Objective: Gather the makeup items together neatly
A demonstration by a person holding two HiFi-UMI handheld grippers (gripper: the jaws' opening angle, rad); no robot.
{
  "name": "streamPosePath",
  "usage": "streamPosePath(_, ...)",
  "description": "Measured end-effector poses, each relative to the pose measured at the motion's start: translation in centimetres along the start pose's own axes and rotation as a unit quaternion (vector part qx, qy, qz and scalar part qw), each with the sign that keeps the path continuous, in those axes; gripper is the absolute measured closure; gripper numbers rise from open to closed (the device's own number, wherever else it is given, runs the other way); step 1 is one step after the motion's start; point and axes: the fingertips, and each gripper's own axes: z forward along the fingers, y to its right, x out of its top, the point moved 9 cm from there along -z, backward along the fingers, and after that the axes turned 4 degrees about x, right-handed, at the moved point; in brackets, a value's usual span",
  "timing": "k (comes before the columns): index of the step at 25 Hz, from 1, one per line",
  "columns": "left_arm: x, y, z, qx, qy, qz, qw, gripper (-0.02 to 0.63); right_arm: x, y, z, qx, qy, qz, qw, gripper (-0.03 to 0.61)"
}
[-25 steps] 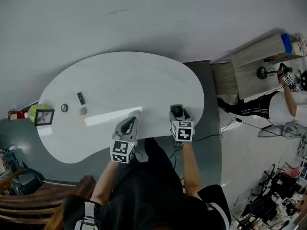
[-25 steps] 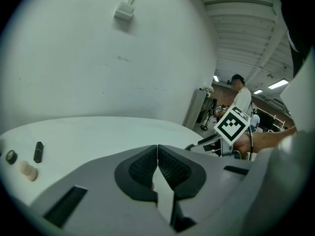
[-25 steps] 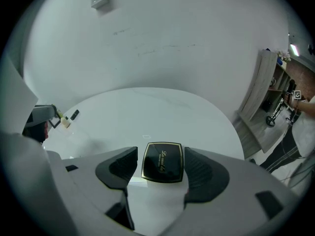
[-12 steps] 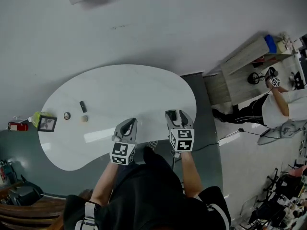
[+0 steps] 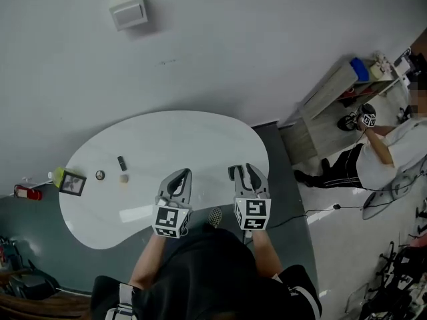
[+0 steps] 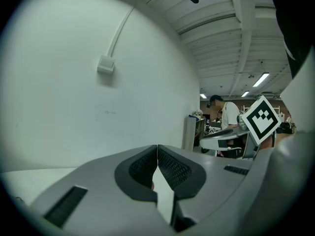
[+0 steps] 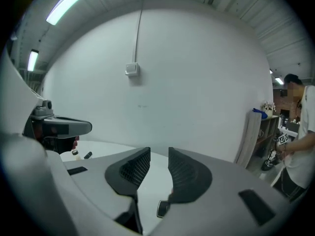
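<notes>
At the left of the table (image 5: 200,139), a tube (image 5: 121,163) lies just above a round pot (image 5: 100,175) and a jar (image 5: 124,178); a picture frame (image 5: 72,183) stands left of them at the edge.

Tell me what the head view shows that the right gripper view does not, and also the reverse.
Only the head view: the small dark-framed picture at the table's left end, and the black-and-white marker cube on the right gripper. Only the right gripper view: the long ceiling strip light, and that gripper's ribbed jaws closing with nothing between them. Both: the white curved table, the grey wall box, the small dark tube.
</notes>
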Motion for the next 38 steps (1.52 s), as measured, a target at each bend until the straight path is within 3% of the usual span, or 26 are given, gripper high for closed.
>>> streamPosePath(7, 1.2, -0.5, -1.5, 0.002, 0.024, 0.006, 0.9997, 0.594, 1.3, -1.4, -1.9, -0.012, 0.057, -0.009, 0.998, 0.523)
streamPosePath(23, 1.5, -1.2, -2.3, -0.001, 0.037, -0.012, 0.9992, 0.594, 1.9, -2.4, -2.2, 0.005, 0.06, -0.004, 0.998, 0.538)
streamPosePath(31, 0.9, -3.2, -4.3, 0.041, 0.023, -0.017, 0.9987, 0.594, 2.3, -5.6, -0.2, 0.067, 0.046, -0.014, 0.997, 0.538)
streamPosePath(38, -0.3, -8.4, -8.5, 0.115, 0.012, -0.035, 0.9927, 0.594, 3.1, -11.9, 3.4, 0.152, 0.03, -0.028, 0.987, 0.538)
